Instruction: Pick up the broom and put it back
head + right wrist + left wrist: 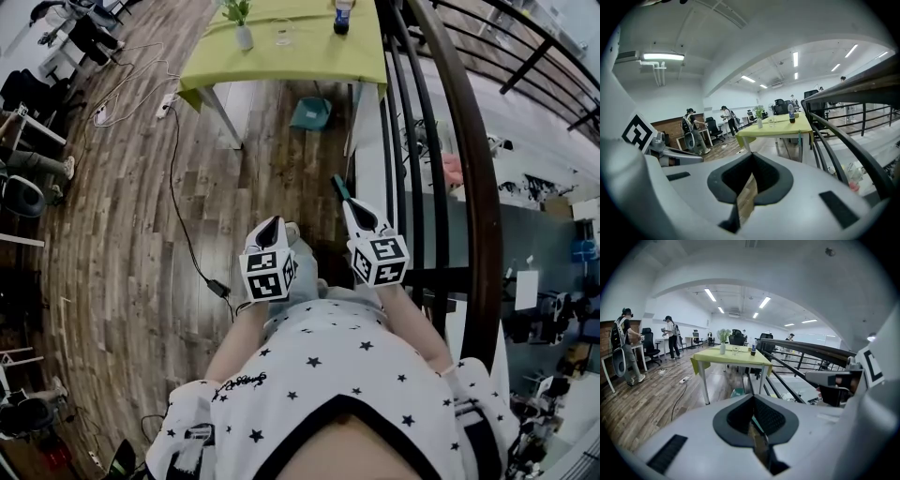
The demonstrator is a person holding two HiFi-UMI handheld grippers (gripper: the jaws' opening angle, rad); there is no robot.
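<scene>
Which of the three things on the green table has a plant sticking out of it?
The white vase, leftmost in the head view; the clear glass and dark bottle beside it hold no plant.

The tablecloth point(281, 56) is yellow-green over white table legs point(223, 117). The plank floor point(122, 234) is streaked brown and grey, crossed by a black cable point(183, 220). Under the table a dustpan point(310, 112) is teal, as is the broom handle point(338, 186). The railing point(469, 187) is black. The left gripper point(275, 221) and right gripper point(349, 204) are white with black pads, and their cubes carry black-and-white square markers. The person's shirt point(328, 375) is white with small black stars.
</scene>
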